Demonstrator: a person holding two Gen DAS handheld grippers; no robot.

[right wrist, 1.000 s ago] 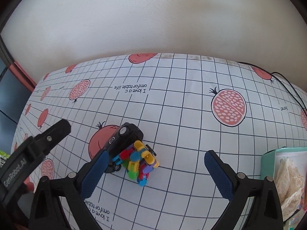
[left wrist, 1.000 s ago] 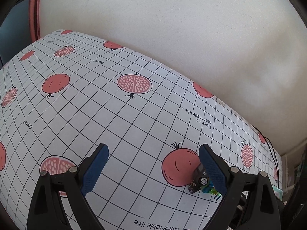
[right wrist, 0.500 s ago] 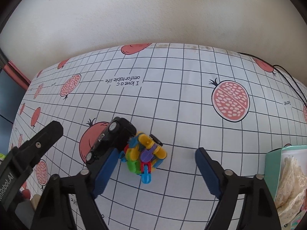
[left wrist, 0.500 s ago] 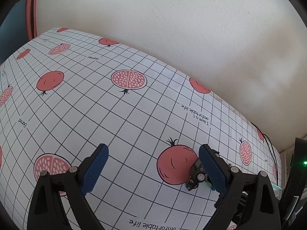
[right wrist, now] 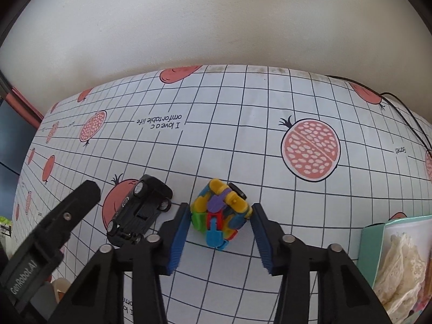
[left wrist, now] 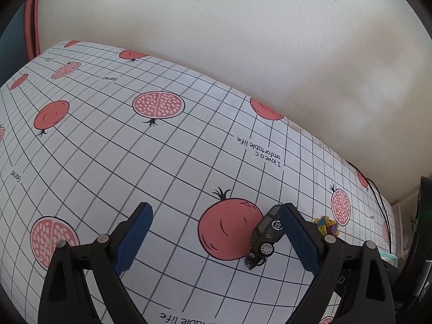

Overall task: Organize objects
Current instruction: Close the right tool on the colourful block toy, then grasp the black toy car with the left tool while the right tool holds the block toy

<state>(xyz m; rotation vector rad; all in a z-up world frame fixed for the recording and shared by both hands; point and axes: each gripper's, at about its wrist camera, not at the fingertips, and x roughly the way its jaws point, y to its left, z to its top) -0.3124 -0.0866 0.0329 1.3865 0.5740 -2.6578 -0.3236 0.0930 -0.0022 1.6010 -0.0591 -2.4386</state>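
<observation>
Your right gripper (right wrist: 220,222) has its blue pads against both sides of the multicoloured block toy (right wrist: 220,213) on the pomegranate-print cloth (right wrist: 243,135), grasping it. Just left lies the black toy car (right wrist: 140,210), on its side. Your left gripper (left wrist: 216,239) is spread wide, holding nothing. A teal box (right wrist: 372,240) sits right.

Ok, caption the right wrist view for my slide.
Right gripper closing around colourful block toy beside tipped black toy car.
</observation>
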